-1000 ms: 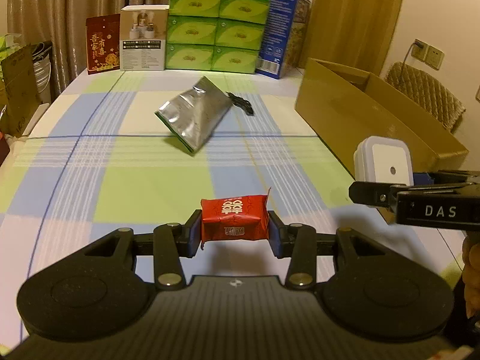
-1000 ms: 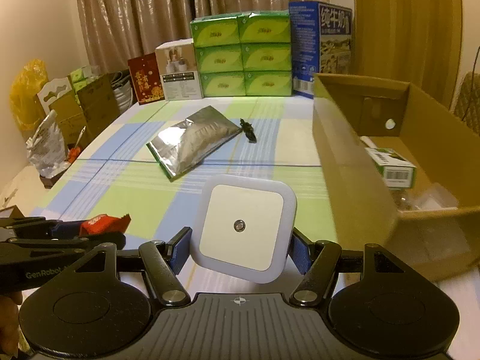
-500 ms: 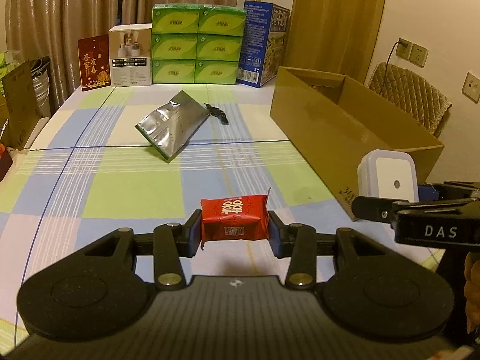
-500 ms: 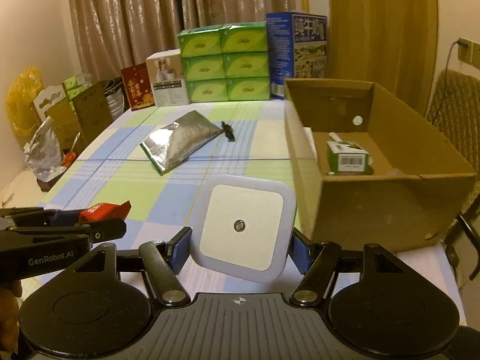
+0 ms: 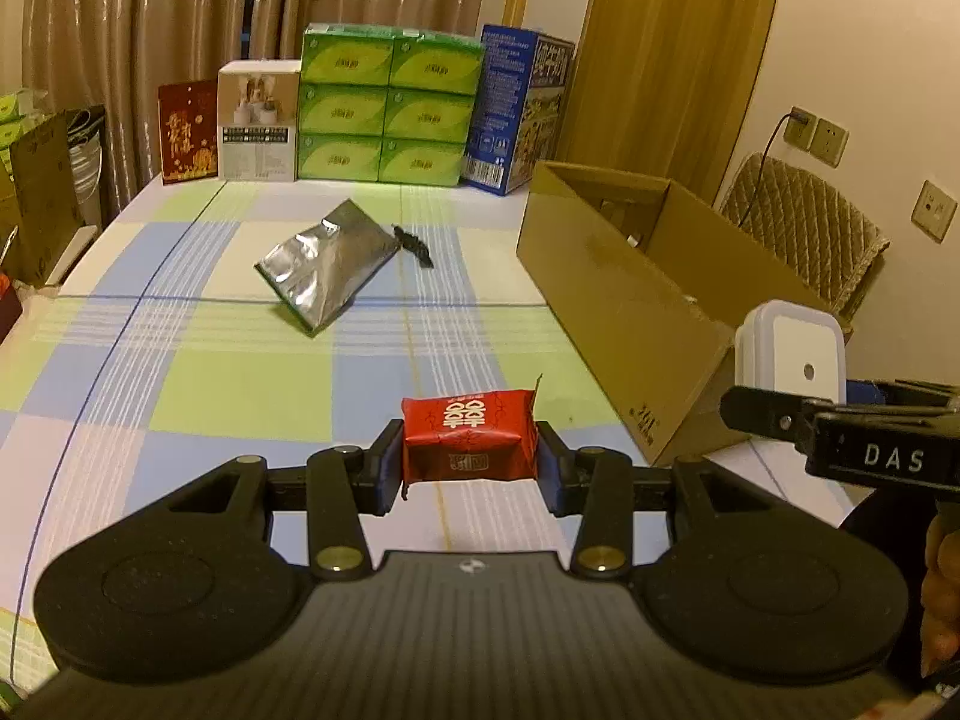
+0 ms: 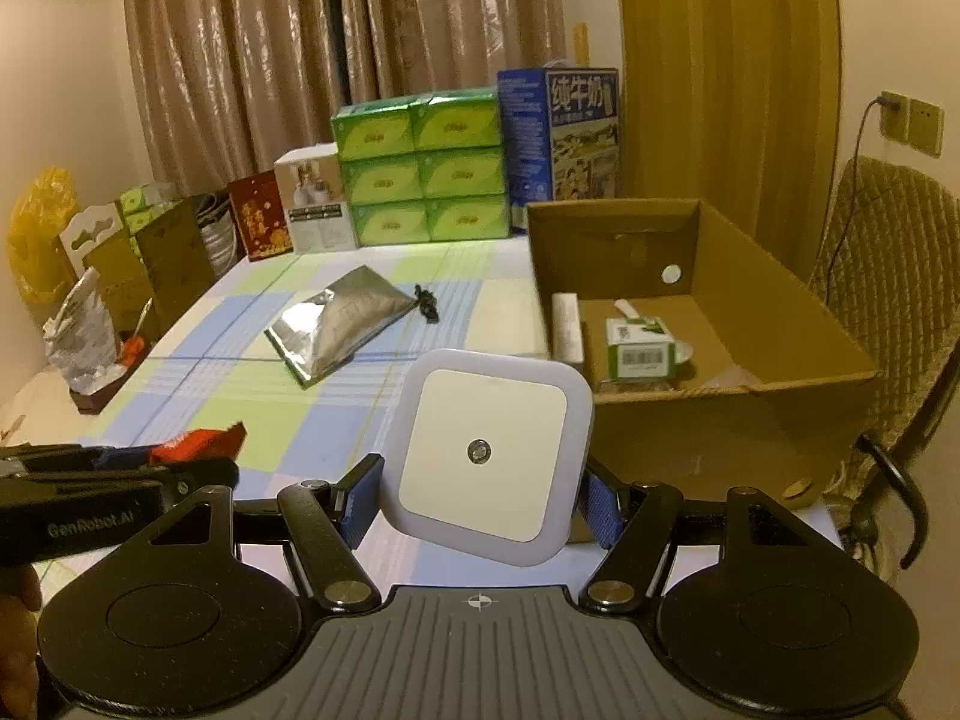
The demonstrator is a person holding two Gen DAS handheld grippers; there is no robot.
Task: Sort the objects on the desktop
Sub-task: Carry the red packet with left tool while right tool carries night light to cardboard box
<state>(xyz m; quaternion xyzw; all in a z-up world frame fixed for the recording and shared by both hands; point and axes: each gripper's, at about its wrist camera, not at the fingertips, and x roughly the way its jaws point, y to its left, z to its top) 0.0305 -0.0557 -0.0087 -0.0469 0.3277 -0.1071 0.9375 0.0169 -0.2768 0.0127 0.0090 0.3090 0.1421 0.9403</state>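
left wrist view: left tool (image 5: pixel 470 463) pinches a red packet (image 5: pixel 469 437); right tool (image 6: pixel 478 495) pinches a white night light (image 6: pixel 487 453).

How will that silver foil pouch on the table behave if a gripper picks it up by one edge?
The silver foil pouch looks creased and puffed, so it would probably flex and sag rather than stay stiff. Its shiny film could be slippery between the pads. It lies flat on the checked tablecloth, so rolling seems unlikely.

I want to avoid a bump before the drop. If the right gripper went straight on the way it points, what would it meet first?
Probably the cardboard box: its near wall lies just beyond the white night light held in the right gripper. Depth is unclear.
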